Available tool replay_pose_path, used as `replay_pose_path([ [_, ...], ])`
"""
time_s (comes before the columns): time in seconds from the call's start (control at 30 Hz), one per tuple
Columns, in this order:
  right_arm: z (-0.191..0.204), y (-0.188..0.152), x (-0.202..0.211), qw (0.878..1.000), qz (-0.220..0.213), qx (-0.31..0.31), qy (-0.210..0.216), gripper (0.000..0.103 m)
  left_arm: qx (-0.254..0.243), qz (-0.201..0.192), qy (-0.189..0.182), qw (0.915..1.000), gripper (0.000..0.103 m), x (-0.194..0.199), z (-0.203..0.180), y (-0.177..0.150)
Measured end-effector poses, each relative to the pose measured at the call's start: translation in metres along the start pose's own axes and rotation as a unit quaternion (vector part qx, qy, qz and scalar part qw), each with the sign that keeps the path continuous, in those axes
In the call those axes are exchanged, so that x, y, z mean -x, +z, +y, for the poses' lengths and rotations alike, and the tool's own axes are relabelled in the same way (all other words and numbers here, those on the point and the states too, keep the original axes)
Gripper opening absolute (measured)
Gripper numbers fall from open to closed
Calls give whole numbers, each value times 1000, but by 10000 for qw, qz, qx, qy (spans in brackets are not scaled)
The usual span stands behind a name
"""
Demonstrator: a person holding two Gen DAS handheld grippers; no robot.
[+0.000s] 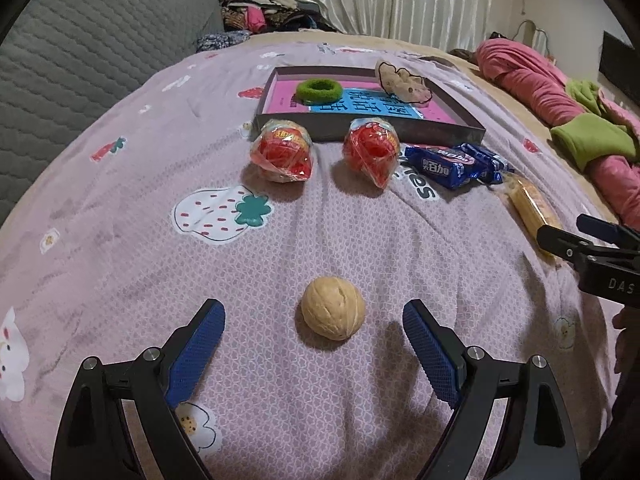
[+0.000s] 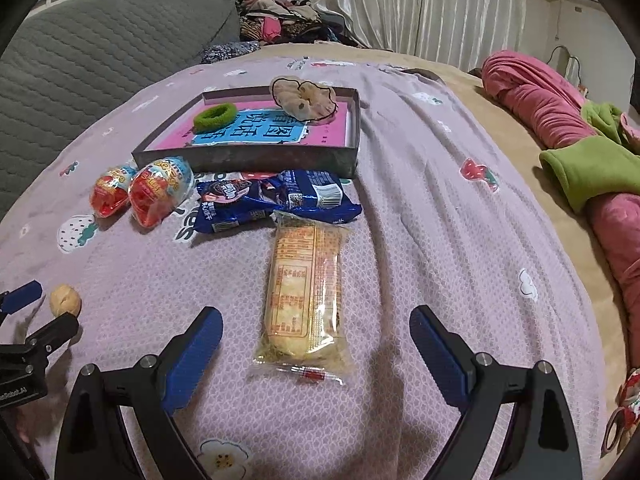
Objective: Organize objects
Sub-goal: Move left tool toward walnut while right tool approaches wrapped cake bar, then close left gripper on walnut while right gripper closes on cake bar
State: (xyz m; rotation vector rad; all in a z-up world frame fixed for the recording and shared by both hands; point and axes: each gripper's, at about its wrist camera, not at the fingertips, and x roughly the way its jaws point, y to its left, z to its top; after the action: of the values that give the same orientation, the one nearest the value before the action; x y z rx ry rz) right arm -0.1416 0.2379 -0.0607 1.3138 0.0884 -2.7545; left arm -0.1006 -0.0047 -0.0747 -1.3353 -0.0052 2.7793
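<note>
A walnut [image 1: 333,307] lies on the pink bedspread between the blue pads of my left gripper [image 1: 314,312], which is open and not touching it. My right gripper [image 2: 316,322] is open too, with the near end of a yellow cracker packet [image 2: 306,288] lying between its fingers, untouched. Further back are two red wrapped sweets [image 1: 282,155] [image 1: 372,151] and two blue biscuit packets [image 2: 276,200]. Behind them a shallow dark box [image 2: 248,158] holds a green hair tie [image 2: 215,116], and a beige scrunchie [image 2: 303,98] rests on its far rim.
A grey quilted cushion [image 1: 92,56] rises at the left. Rolled pink and green clothing [image 2: 580,148] lies along the right side of the bed. A pile of clothes [image 2: 280,20] and a curtain are at the back. The other gripper [image 1: 592,248] shows at the right edge.
</note>
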Motion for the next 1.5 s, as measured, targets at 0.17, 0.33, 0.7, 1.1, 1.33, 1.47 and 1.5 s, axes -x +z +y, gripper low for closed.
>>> replay_pose_path([
  [0.17,-1,1,-4,10000,-5,-34,28,95,-37,-8,-5,10000,91,-2,-3,-1],
  [0.33,-2,2,-6,10000,3,-64,45,95,-13,27,-69,10000,83,-3,-4,0],
  [0.7,0,4,-13,9999,22,-79,102,95,5,117,-173,9998,58,-8,-3,1],
  [1.1,0,4,-19,9997,35,-136,216,91,-86,150,-248,9995,37,-10,-10,0],
  [1.33,-2,5,-29,9987,145,-235,424,68,-125,146,-261,9995,33,-10,-12,0],
  [1.47,-1,4,-31,9986,133,-229,464,55,-154,136,-258,9995,33,-9,-12,0],
  [1.5,-1,5,-30,9987,113,-218,450,52,-149,136,-270,9994,33,-9,-12,0],
])
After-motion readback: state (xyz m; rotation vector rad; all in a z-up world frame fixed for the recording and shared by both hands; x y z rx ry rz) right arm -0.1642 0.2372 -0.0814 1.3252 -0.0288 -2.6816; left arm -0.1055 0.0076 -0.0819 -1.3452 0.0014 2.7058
